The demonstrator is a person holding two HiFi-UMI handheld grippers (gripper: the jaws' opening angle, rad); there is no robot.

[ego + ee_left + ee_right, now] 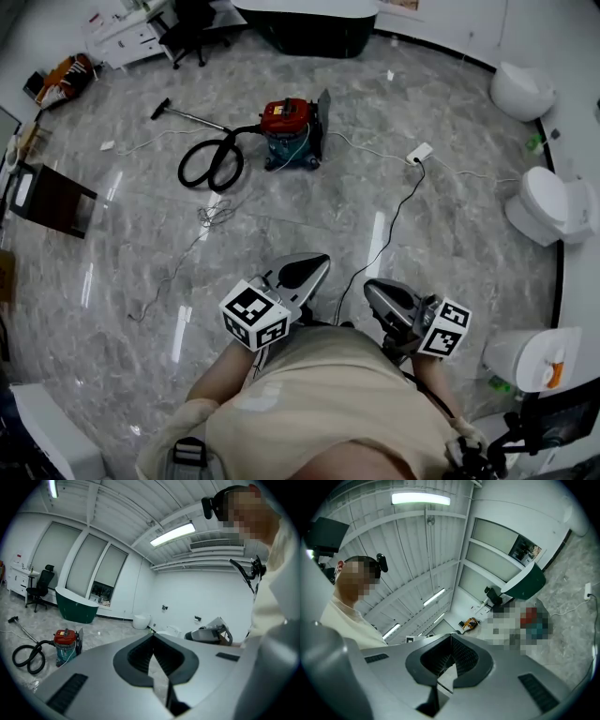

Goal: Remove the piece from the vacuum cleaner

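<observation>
Head view: vacuum cleaner (292,133) sits far off on floor (450,216), hose (211,164) still on it. Your left gripper (317,264) and right gripper (373,287) both closed tight, holding nothing. No step done yet. You must go over, then pull piece off.

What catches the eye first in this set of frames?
The red-lidded teal canister vacuum cleaner with its coiled black hose stands mid-room on the grey marble floor. Nearer the camera, the left claw and right claw are both shut and empty, well short of it. A dark green bathtub sits at the back wall.
</observation>
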